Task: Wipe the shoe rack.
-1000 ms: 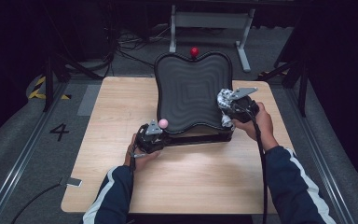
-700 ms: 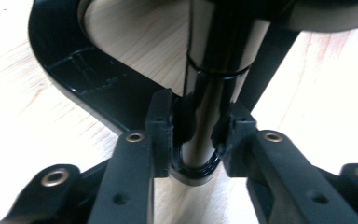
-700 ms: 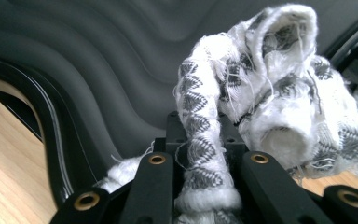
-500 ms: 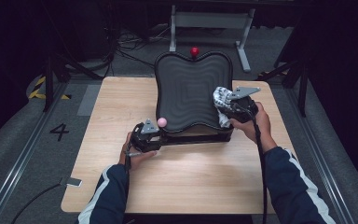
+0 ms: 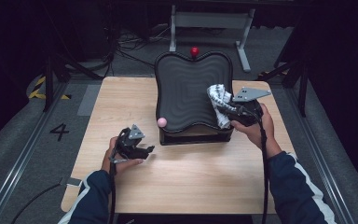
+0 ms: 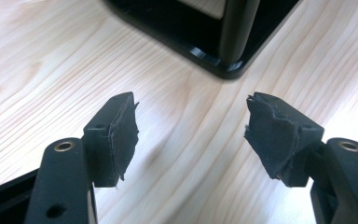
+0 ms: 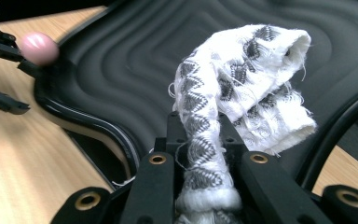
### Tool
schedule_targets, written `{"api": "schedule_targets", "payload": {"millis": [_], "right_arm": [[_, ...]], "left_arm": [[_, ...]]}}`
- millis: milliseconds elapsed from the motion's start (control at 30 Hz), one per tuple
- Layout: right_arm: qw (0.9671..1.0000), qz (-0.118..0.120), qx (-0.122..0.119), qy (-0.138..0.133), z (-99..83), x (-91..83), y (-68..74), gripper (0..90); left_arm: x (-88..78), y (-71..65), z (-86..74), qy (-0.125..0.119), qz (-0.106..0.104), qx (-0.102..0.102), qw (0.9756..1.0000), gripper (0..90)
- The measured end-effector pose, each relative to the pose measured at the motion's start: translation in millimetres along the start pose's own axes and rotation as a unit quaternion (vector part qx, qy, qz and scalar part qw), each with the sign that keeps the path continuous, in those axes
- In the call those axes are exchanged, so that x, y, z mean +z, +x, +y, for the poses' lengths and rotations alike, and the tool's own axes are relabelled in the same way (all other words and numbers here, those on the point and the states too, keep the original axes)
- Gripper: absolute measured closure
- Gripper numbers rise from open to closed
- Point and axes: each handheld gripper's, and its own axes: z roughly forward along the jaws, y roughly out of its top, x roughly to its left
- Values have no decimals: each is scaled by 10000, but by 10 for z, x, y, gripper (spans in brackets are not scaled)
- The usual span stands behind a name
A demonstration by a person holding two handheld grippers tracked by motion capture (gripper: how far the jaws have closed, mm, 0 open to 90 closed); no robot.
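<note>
A black ridged board (image 5: pixel 186 93) leans on a black stand (image 6: pixel 223 51) at the table's middle. A pink ball (image 5: pixel 161 122) sits at its near left corner, and a red ball (image 5: pixel 194 50) tops its far edge. My left gripper (image 5: pixel 148 151) hovers over the bare wood just left of the stand. Its jaws have just been opening, and in the left gripper view nothing lies between the left gripper's (image 6: pixel 191 116) pads. My right gripper (image 5: pixel 223 109) is shut on a white-and-grey patterned cloth (image 5: pixel 218 95) at the board's right side. The cloth (image 7: pixel 251 65) bunches above the right gripper's (image 7: pixel 200 126) jaws, over the board (image 7: pixel 135 60), with the pink ball (image 7: pixel 38 48) beyond.
The wooden table (image 5: pixel 121 98) has free room to the board's left and in front of it. A metal frame (image 5: pixel 214 21) and cables stand on the floor behind the table. The floor at left carries a painted "4" (image 5: pixel 59 131).
My left gripper has drawn back from the pink ball toward the near left, and its jaws have spread apart. My right gripper has lifted the cloth slightly up the board.
</note>
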Motion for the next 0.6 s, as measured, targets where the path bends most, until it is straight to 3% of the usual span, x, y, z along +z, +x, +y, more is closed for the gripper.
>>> {"api": "schedule_targets", "payload": {"millis": [100,300,500,567,600], "right_arm": [[10000,41,-40,-77,0,-57,31,804],[9990,285,-120,-329,-34,-269,158,804],[9969,567,-288,-469,-83,-457,311,803],[9959,692,-319,-483,-100,-493,353,803],[9956,722,-344,-488,-111,-510,376,802]], "left_arm": [[-80,21,-102,-18,32,-111,9999,312],[-266,56,-393,180,199,-243,9993,295],[-334,47,-551,271,226,-321,9989,270],[-349,36,-579,236,188,-436,9986,266],[-363,44,-586,255,223,-356,9988,265]]}}
